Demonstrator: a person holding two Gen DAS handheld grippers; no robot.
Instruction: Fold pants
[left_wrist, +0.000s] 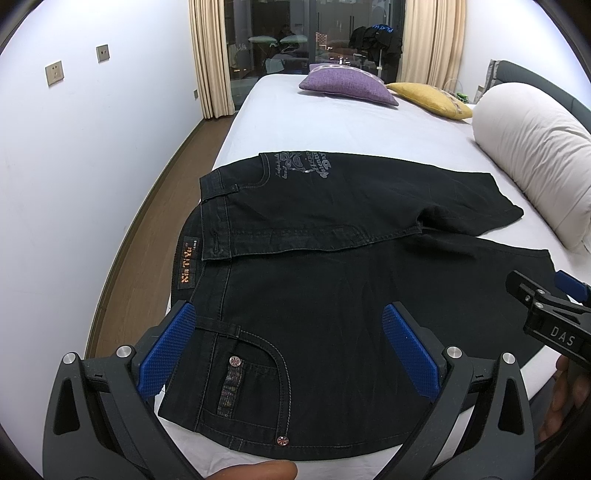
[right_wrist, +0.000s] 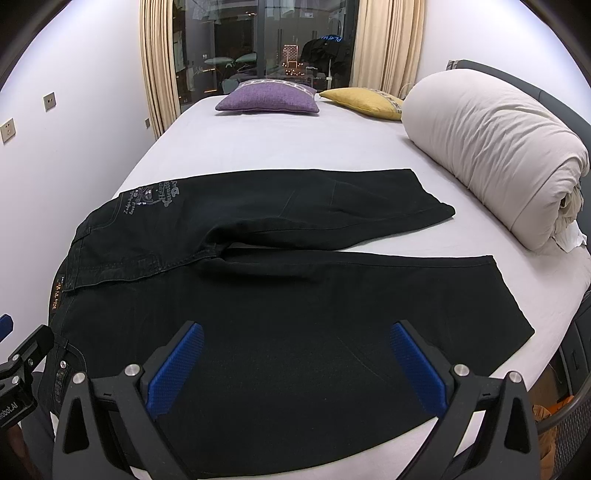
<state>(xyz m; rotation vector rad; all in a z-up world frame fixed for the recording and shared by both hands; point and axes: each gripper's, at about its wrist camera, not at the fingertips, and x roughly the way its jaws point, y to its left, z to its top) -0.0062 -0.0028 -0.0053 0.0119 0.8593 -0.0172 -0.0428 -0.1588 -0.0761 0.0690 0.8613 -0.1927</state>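
Black pants (left_wrist: 332, 288) lie flat on the white bed (left_wrist: 314, 122), waistband to the left, both legs spread apart toward the right. They also show in the right wrist view (right_wrist: 295, 295). My left gripper (left_wrist: 288, 350) is open and empty, hovering over the near front pocket by the waistband. My right gripper (right_wrist: 295, 362) is open and empty, hovering over the near leg. The right gripper shows at the right edge of the left wrist view (left_wrist: 546, 306).
A rolled cream duvet (right_wrist: 495, 147) lies along the bed's right side. A purple cushion (right_wrist: 267, 96) and a yellow cushion (right_wrist: 364, 101) sit at the far end. A white wall (left_wrist: 74, 166) and wood floor (left_wrist: 147, 221) run along the bed's left edge.
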